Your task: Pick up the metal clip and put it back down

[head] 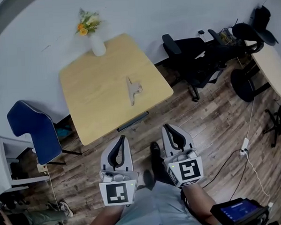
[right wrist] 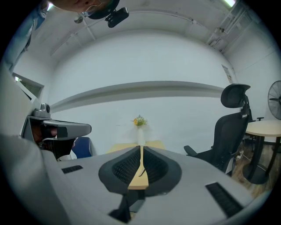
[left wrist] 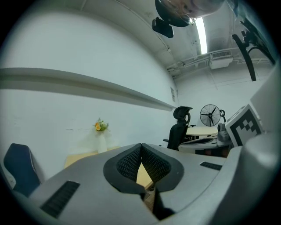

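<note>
Metal clip (head: 133, 90) lay flat on the pale wooden counter (head: 88, 96), right of centre, nothing touching it. White vase with flowers (head: 96, 40) stood at the counter's far edge, well apart from the clip. Left gripper (head: 122, 138) and right gripper (head: 165, 127) hung side by side over the wood floor (head: 216, 129), short of the counter, both with jaws pressed together, tips meeting, empty. Blue chair (head: 35, 129) stood left of the counter, black office chair (head: 192, 60) right.

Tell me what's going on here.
A person stands just short of the wooden table, a gripper in each hand. The left gripper and right gripper are both shut and empty, held short of the table's near edge. The metal clip lies untouched on the tabletop; picking it up hasn't started.
</note>
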Demonstrator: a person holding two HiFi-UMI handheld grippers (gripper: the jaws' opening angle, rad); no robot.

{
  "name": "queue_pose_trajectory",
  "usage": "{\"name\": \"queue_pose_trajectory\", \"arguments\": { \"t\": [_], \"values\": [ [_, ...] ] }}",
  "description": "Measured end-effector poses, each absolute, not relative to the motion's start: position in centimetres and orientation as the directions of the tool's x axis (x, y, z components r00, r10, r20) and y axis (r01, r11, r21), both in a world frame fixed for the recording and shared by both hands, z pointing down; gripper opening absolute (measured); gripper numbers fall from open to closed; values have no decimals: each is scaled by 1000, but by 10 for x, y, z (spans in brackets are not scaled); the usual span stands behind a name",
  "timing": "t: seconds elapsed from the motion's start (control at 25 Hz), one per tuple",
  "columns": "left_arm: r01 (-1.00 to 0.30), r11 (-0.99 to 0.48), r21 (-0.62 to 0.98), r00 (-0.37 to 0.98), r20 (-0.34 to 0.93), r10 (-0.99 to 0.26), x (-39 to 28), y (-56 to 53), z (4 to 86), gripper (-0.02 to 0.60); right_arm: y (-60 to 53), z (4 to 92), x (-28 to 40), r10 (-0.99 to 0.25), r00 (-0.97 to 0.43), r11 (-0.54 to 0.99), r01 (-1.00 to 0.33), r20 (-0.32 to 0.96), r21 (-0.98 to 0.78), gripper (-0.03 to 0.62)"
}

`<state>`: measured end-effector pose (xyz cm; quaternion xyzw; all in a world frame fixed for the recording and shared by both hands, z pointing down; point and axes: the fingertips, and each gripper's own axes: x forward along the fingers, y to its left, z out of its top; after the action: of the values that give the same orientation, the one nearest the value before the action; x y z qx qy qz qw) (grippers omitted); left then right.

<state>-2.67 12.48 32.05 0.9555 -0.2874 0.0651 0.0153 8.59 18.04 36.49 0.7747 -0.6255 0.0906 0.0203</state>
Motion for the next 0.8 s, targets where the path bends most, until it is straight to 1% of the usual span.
{"name": "queue_pose_trajectory", "arguments": {
  "t": [0.16, 0.28, 0.56, 0.8],
  "values": [
    [-562, -827, -26, 815, 158, -558, 14, 89, 325, 18, 141, 375, 128, -966, 180, -203, -972, 183, -114, 49],
    [-584, -811, -37, 798, 160, -581, 39, 65, 318, 18, 111, 369, 156, -973, 154, -177, -976, 172, -127, 49],
    [-633, -768, -94, 760, 110, -640, 83, 23, 288, 18, 54, 341, 204, -991, 87, -100, -987, 105, -128, 49],
    [-673, -731, -116, 730, 54, -681, 98, -4, 267, 18, 19, 319, 229, -997, 58, -64, -992, 57, -109, 50]
  ]
}}
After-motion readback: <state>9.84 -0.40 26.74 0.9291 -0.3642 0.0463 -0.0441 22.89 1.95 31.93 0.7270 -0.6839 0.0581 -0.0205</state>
